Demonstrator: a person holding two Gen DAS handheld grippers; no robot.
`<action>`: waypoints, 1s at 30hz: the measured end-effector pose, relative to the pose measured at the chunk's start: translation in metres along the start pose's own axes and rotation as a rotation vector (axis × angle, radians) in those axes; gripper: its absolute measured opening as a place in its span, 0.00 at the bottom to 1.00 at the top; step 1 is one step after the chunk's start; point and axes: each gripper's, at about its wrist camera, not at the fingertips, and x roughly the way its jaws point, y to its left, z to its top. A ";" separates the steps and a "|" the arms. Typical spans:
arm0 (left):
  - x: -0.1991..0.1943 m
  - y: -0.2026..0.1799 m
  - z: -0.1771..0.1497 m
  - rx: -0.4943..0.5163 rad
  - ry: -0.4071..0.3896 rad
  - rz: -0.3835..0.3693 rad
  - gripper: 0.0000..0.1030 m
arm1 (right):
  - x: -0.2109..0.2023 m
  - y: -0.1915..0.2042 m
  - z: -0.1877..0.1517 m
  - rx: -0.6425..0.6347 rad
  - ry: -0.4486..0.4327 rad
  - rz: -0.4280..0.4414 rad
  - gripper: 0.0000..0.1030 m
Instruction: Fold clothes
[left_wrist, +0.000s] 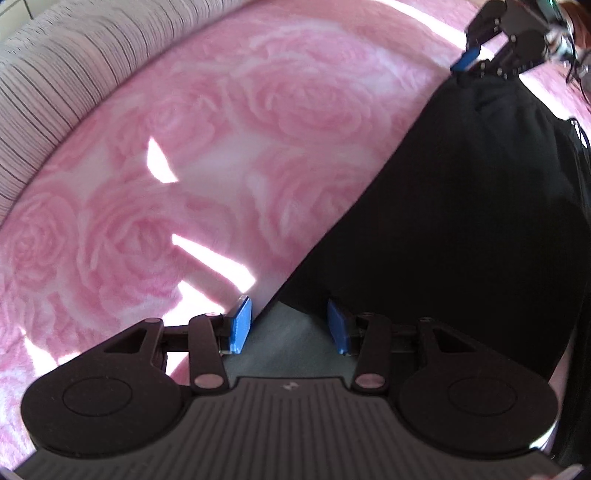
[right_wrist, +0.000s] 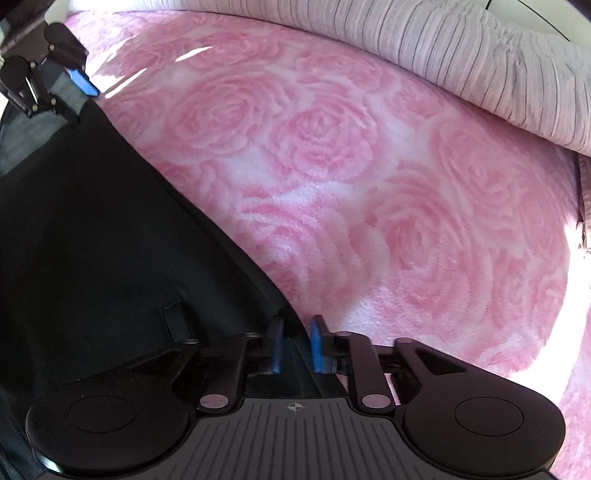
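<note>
A black garment (left_wrist: 461, 206) lies spread on the pink rose blanket (left_wrist: 229, 122), one straight edge running from one gripper to the other. In the left wrist view my left gripper (left_wrist: 290, 326) stands open, its blue pads (left_wrist: 242, 325) wide apart over a grey corner of the garment that lies between the jaws. My right gripper (right_wrist: 295, 347) has its jaws closer together, astride the garment's (right_wrist: 110, 221) edge, with a gap still showing at each pad. Each gripper also appears in the other's view: the right gripper (left_wrist: 484, 62) at top right, the left gripper (right_wrist: 66, 85) at top left.
A striped pinkish-grey cover (right_wrist: 461, 55) lies bunched along the blanket's far side, seen as a striped cover (left_wrist: 66, 81) in the left wrist view too. Bright sun patches (left_wrist: 214, 262) fall across the blanket (right_wrist: 369, 166).
</note>
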 end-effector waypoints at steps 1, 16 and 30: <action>0.001 0.004 -0.001 -0.007 -0.001 -0.008 0.42 | 0.001 -0.001 0.000 -0.001 0.014 0.005 0.24; -0.045 -0.048 -0.024 -0.006 -0.161 0.216 0.02 | -0.046 0.054 -0.021 -0.045 -0.088 -0.220 0.02; -0.184 -0.232 -0.167 -0.488 -0.179 0.151 0.01 | -0.192 0.273 -0.156 -0.061 -0.117 -0.376 0.02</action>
